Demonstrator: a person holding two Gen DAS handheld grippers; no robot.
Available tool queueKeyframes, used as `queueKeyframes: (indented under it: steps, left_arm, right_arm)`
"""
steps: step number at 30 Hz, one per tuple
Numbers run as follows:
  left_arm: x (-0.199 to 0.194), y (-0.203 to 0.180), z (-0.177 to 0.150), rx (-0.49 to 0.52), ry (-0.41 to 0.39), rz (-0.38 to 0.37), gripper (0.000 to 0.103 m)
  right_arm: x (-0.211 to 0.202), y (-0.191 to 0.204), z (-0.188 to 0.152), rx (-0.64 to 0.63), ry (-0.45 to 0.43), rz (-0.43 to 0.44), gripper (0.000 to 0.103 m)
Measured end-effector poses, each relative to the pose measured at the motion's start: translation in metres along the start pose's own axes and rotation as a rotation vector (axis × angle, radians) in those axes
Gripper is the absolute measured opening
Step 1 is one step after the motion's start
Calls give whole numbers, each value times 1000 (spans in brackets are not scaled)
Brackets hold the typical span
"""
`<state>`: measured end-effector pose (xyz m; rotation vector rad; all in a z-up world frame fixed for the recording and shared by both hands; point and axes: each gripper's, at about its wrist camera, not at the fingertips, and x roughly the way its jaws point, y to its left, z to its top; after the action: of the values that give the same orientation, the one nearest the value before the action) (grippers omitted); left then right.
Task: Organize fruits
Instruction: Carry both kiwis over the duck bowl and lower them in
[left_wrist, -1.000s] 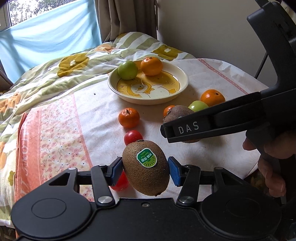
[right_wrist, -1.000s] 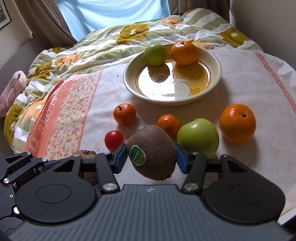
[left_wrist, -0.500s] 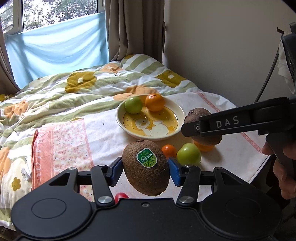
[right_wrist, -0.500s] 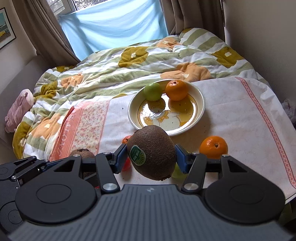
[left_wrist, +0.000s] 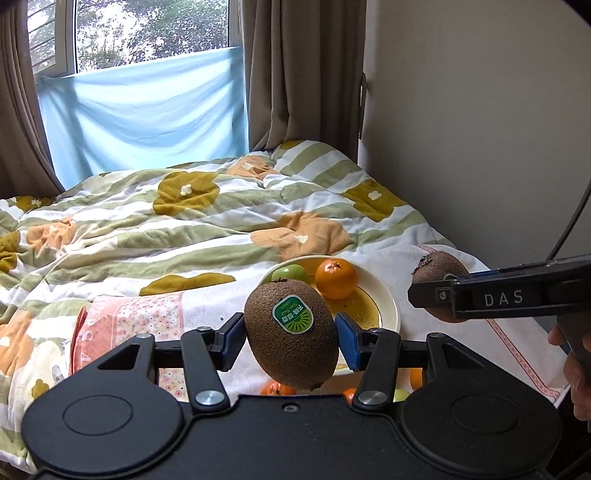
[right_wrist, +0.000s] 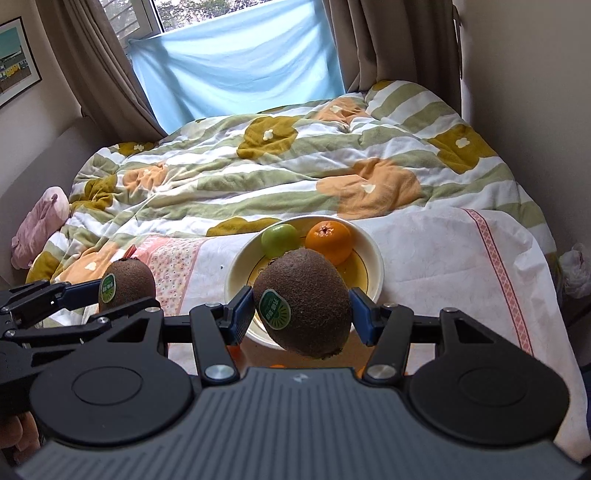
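A striped, flower-patterned quilt (right_wrist: 288, 173) is spread across the bed beyond both tongs, with a pale cloth (right_wrist: 443, 258) laid over its near end. On that cloth, directly ahead of the right gripper (right_wrist: 302, 309), a cream plate (right_wrist: 375, 266) is seen holding a green apple (right_wrist: 279, 240) and an orange (right_wrist: 328, 242) side by side at its far rim. The right gripper is pinched on a kiwi (right_wrist: 303, 301), which is held in the air over the near edge of the plate, sticker turned to the camera. To its left, the left gripper (left_wrist: 290, 334) is clamped on a second kiwi (left_wrist: 291, 332), likewise raised above the cloth. Scraps of orange and green fruit (left_wrist: 275, 388) are glimpsed under the left tongs, too hidden to be counted with confidence.
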<state>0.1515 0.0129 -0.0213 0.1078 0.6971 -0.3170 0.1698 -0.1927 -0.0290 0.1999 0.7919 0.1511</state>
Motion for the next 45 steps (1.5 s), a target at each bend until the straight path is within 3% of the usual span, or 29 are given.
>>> queueKeyframes:
  steps: [11, 19, 26, 30, 31, 32, 34, 45]
  left_arm:
    - [84, -8, 30, -47, 93, 79, 57]
    - [150, -12, 23, -39, 207, 139, 57]
    - [178, -18, 18, -9, 257, 173, 57]
    - [184, -22, 15, -1, 276, 158, 59]
    - [182, -22, 16, 3, 262, 155, 67]
    - [179, -23, 17, 10, 250, 157, 83]
    - [171, -24, 22, 20, 219, 159, 93]
    - [135, -9, 20, -49, 208, 135, 94]
  right_arm:
    - [73, -36, 30, -112, 97, 76, 70]
    - [120, -55, 33, -155, 188, 120, 70]
    - [141, -60, 28, -196, 230, 144, 70]
    - [143, -63, 27, -191, 243, 142, 70]
    - [143, -64, 27, -188, 244, 140, 70]
    - [141, -65, 27, -184, 247, 137, 70]
    - [137, -67, 26, -175, 247, 128, 70]
    - [118, -67, 28, -156, 201, 77, 70]
